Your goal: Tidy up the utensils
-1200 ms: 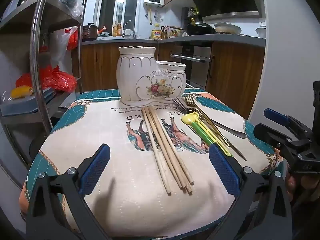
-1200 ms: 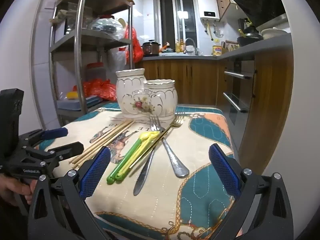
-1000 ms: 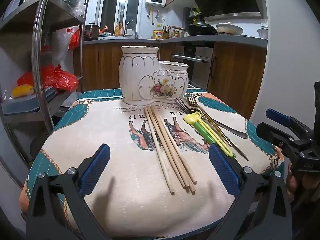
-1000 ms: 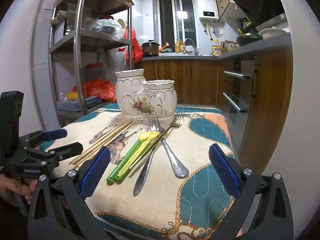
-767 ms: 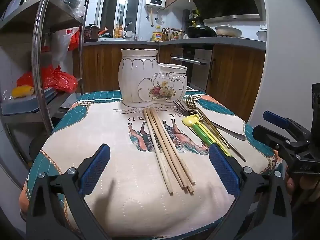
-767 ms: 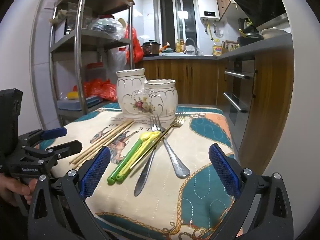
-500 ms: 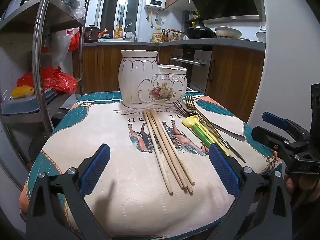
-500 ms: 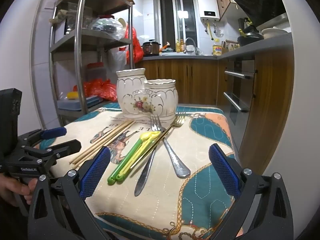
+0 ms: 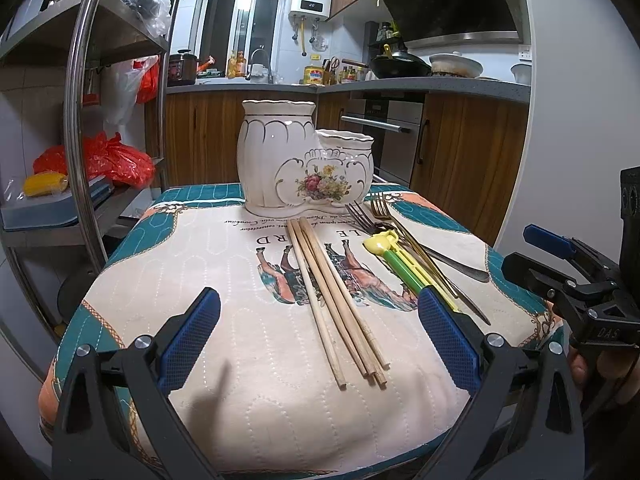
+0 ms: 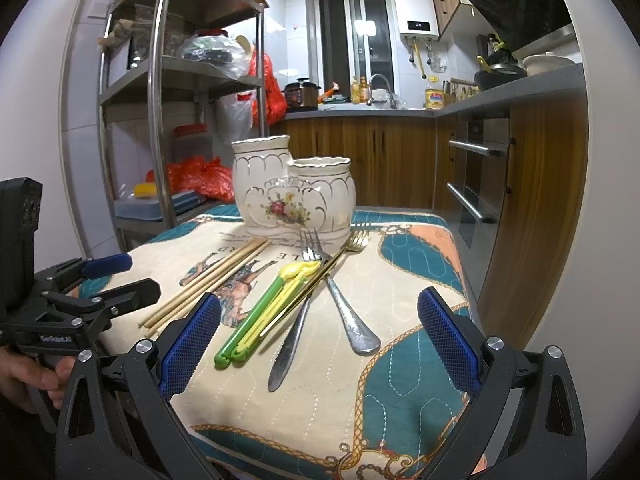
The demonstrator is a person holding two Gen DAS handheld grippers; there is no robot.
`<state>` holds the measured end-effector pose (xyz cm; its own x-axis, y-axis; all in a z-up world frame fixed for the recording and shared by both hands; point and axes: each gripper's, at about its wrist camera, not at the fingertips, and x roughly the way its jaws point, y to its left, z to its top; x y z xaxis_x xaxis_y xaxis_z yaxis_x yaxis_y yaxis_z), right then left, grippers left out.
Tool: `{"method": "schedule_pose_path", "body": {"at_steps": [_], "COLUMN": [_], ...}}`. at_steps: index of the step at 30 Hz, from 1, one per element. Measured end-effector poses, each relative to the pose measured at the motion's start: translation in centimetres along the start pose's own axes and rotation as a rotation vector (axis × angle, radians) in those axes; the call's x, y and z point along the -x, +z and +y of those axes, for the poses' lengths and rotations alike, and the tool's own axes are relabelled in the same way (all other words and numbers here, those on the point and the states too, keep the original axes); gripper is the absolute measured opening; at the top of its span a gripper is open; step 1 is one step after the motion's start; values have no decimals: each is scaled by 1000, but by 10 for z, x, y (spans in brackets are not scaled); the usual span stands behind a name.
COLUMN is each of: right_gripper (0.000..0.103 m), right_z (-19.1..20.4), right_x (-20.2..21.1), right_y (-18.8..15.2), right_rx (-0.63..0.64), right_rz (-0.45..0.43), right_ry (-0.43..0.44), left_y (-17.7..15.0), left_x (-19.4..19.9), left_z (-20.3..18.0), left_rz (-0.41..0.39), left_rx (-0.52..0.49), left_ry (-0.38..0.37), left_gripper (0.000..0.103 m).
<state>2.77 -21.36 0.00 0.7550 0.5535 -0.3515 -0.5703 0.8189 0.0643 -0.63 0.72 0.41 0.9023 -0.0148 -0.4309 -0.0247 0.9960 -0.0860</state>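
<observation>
Two grippers are held at the near edge of a small table covered by a patterned cloth, and both are spread wide with nothing between their blue-padded fingers. The left gripper is aimed at the wooden chopsticks; the right gripper is aimed at the metal cutlery. Each is also seen from the side in the other's view, gripped by a hand.

One white ceramic holder with a floral motif is set upright at the far side of the cloth. It is made of two joined compartments — a taller one on the left and a shorter one on the right.

Four wooden chopsticks can be counted, laid side by side in a tight bundle in front of the holder, their far ends just beside its base. To their right lies one green-and-yellow plastic pair, joined at its yellow head.

Two forks are seen beside it: a silver fork and a gold fork, their tines near the holder's shorter compartment. One more silver handle crosses beneath them — what its head is cannot be told. All the utensils rest on the cloth, outside the holder.
</observation>
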Motion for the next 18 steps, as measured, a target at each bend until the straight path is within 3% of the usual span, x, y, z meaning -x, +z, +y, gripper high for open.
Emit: {"method": "schedule_pose_path", "body": {"at_steps": [18], "right_gripper": [98], "right_z": [-2], "right_x": [0], "right_y": [1], "right_rx": [-2], "right_rz": [2], "right_ry": [2], "left_y": [0], "left_x": [0], "left_z": [1], "left_rz": [-1], "left_rx": [1], "left_ry": [0], "left_gripper": [97]}}
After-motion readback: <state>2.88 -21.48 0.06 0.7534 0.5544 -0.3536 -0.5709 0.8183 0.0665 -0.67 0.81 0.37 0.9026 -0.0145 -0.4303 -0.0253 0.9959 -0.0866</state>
